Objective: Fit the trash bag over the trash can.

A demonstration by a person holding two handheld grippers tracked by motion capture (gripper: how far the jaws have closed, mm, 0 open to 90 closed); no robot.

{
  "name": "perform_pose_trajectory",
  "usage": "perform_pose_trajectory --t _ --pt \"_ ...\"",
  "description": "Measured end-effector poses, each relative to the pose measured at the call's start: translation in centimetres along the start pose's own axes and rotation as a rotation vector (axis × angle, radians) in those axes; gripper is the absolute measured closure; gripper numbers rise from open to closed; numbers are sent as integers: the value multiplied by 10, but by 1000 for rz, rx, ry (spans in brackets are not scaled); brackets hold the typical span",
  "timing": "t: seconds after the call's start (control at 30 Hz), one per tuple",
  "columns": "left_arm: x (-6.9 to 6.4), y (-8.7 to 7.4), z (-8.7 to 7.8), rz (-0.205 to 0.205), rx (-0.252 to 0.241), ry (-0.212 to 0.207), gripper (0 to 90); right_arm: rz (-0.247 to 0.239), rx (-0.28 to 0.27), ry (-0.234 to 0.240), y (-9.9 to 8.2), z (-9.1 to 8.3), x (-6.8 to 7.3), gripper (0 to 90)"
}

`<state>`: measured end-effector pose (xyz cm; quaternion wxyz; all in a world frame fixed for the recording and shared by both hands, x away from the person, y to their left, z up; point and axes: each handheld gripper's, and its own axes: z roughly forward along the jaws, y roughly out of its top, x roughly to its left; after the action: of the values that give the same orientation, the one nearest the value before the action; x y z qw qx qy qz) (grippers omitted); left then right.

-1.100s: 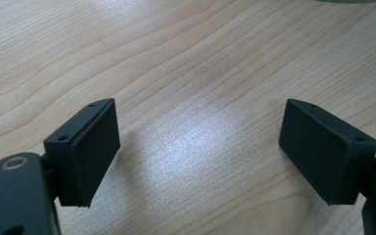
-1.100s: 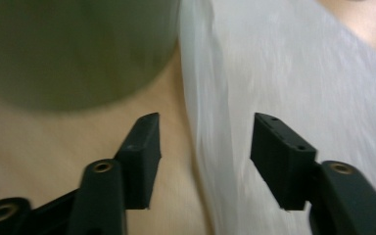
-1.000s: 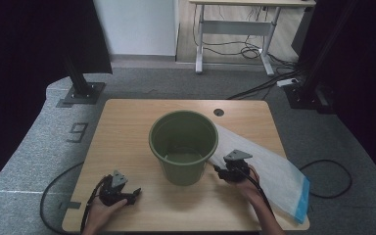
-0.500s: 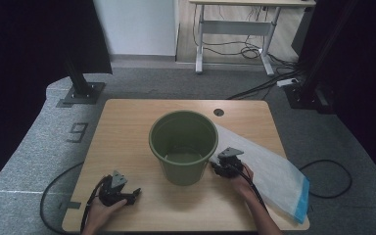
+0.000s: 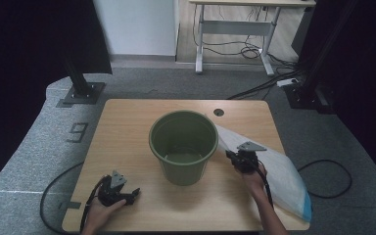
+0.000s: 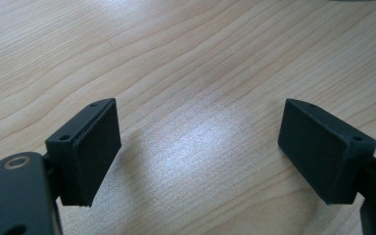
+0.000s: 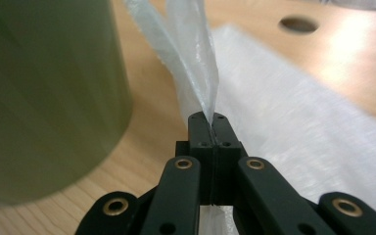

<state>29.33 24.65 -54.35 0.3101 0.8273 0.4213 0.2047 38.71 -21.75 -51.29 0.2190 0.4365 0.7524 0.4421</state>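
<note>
A deep green bucket [image 5: 183, 147] stands upright in the middle of the wooden table [image 5: 127, 127]. A white plastic bag [image 5: 279, 171] lies flat to its right, reaching the table's right front corner. My right gripper [image 5: 231, 157] is between bucket and bag. Its jaws have just been closing and are now shut on the bag's edge, with a fold of thin film [image 7: 196, 54] rising out of the right gripper [image 7: 214, 120] next to the bucket wall [image 7: 44, 98]. My left gripper [image 5: 133, 194] rests near the table's front left, open over bare wood, with nothing in the left gripper [image 6: 198, 147].
A round cable hole [image 5: 219, 112] sits near the table's far edge behind the bucket. Cables trail off the front left and right of the table. Black stand bases [image 5: 81, 93] and a white desk frame [image 5: 235, 29] stand on the floor beyond.
The right gripper reached in toward the bucket, shut on the bag's edge, then drew back to the right and slightly up with the film. The left gripper stayed still.
</note>
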Motion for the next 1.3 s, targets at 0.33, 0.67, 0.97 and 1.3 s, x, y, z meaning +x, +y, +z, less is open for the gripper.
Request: perform_pose_trajectory --t 0.33,0.67,0.97,1.3 --pt "0 0 0 0 -1 10 157 56 -181 -44 22 -51 -13 888" --pt "-1 0 0 -1 -1 12 158 85 -267 -47 32 -74 -20 889" --pt "-1 0 0 -6 -4 15 159 116 -318 -53 35 -89 -30 889" --pt "-1 0 0 -10 -4 16 161 201 -381 -37 36 -104 -46 889"
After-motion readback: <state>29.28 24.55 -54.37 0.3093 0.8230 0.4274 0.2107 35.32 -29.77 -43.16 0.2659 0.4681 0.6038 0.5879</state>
